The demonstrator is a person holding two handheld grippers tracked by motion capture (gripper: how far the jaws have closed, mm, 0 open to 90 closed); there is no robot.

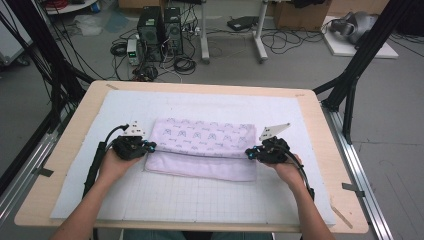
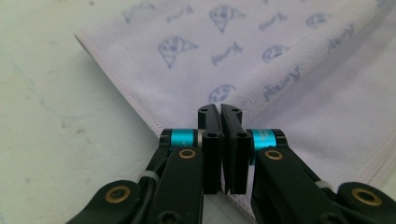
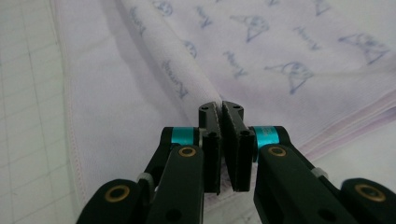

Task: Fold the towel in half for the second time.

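High view: towel (image 1: 202,149) lying folded mid-frame on table (image 1: 320,130), left gripper (image 1: 148,146) & right gripper (image 1: 251,153) at its ends. Gripper views — both fingers pinching closed on the fold ridge.

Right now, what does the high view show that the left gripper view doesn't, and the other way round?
The high view takes in the whole folded lilac towel on the white gridded mat, both hands, and the right gripper pinching the fold's other end. The left gripper view shows up close that the left gripper has its jaws shut on the raised fold, plus the blue printed pattern and stitched hem. Both show the left gripper holding the towel over the mat.
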